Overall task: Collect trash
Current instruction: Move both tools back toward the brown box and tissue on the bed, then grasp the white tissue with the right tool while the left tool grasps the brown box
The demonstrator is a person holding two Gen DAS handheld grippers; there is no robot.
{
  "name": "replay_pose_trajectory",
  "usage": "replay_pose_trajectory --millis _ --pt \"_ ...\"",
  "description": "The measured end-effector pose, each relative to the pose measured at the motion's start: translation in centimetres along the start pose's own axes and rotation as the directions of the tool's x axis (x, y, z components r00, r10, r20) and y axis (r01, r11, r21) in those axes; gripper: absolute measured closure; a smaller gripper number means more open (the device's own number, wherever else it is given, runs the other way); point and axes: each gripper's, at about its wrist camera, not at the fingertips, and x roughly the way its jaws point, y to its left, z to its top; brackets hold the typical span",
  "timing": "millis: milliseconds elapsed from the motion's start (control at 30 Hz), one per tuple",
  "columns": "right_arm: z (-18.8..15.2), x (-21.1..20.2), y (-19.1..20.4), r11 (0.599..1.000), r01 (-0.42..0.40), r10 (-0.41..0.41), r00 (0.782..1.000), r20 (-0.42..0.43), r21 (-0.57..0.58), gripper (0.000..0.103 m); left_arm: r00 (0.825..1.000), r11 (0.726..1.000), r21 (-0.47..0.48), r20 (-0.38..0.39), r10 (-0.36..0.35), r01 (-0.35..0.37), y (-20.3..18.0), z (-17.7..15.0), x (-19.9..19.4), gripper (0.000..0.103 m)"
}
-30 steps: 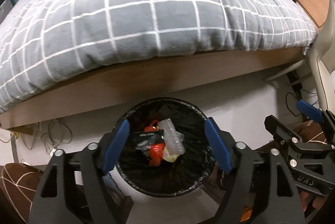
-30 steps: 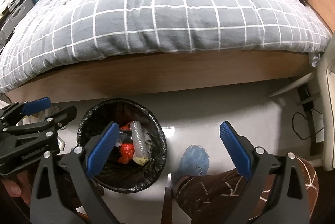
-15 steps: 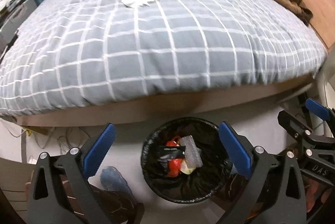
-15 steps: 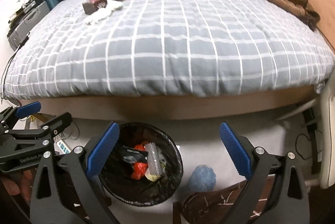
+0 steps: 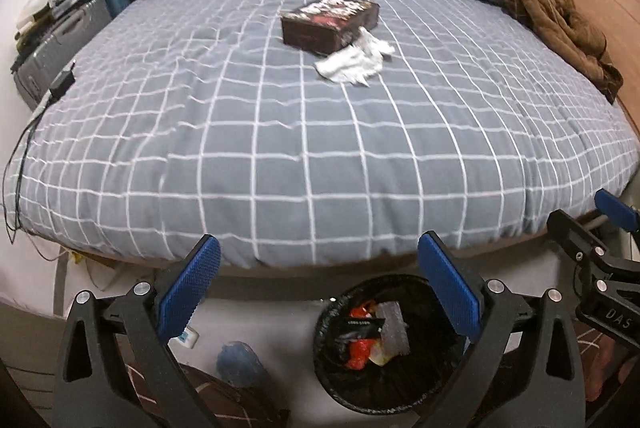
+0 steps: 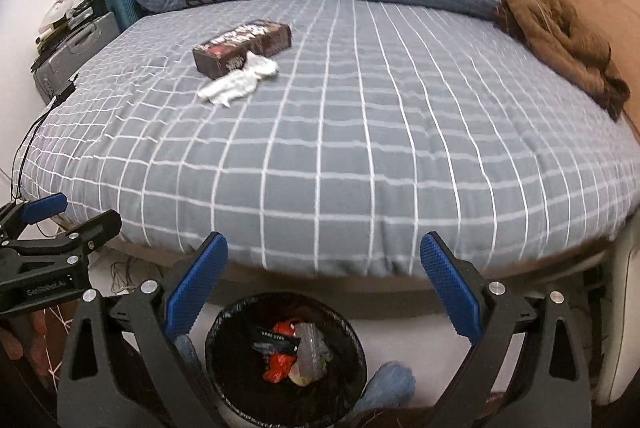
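The left gripper (image 5: 320,286) is hanging with its jaws wide apart and nothing between them, having just been opening. The right gripper (image 6: 324,286) is gaping wide too, holding nothing. The black trash bin (image 6: 352,344) is sitting on the floor below both. A dark box (image 5: 328,21) and white crumpled tissue (image 5: 354,61) are lying far ahead on the bed (image 5: 320,147), touching each other.
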Motion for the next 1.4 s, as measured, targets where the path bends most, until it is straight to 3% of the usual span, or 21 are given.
replay_pose_trajectory --millis 500,900,1267,1400 --pt "7.0 3.1 3.4 0.998 -0.027 0.03 0.998 0.049 -0.055 0.01 0.999 0.998 -0.049 0.034 0.03 -0.029 4.2 6.3 1.7 0.006" --pt "12.4 10.9 6.8 0.996 -0.059 0.061 0.998 0.021 -0.069 0.01 0.998 0.996 -0.062 0.016 0.064 -0.063 8.1 10.9 6.2 0.006" --pt "16.5 19.0 9.8 0.993 -0.065 0.064 0.998 -0.013 -0.103 0.01 0.996 0.993 -0.084 0.014 0.085 -0.083 11.1 12.1 9.1 0.006" --pt "17.0 20.8 10.4 0.99 -0.086 0.081 0.996 -0.045 -0.116 0.021 0.996 0.993 -0.082 0.011 0.088 -0.087 11.4 12.6 9.9 0.006"
